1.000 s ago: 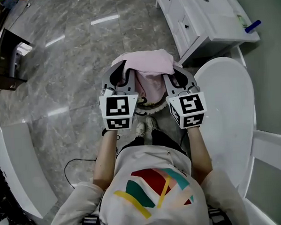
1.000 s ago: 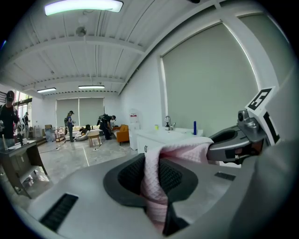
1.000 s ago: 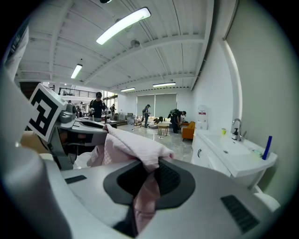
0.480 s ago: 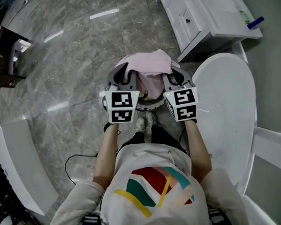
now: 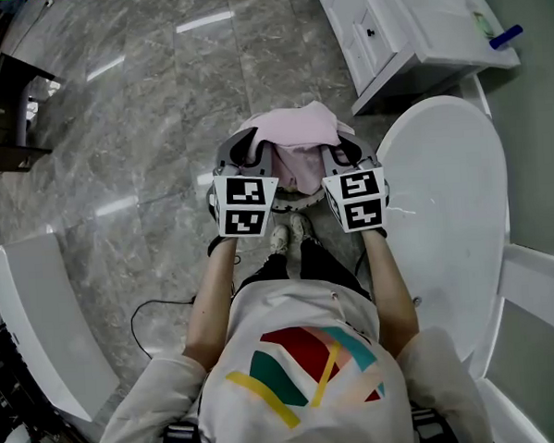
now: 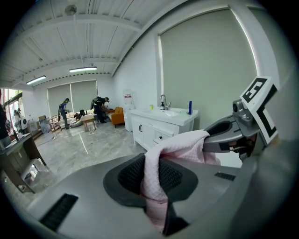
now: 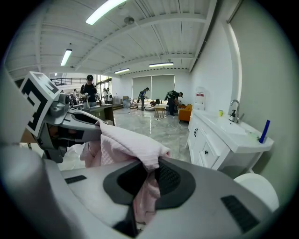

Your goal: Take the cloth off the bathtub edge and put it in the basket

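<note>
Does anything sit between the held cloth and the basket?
Nothing visible does. The cloth, clamped by the left gripper and the right gripper, hangs right above the basket, whose rim shows just beneath it.

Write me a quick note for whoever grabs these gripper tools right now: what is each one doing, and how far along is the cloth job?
Left gripper: shut on one end of the pink cloth.
Right gripper: shut on the cloth's other end.
Cloth: off the bathtub, draped between both grippers in front of the person.
Basket: only part of a rim shows under the cloth, near the person's feet.
Done: cloth taken off the tub edge.
Left: lower it into the basket, then open both grippers.
</note>
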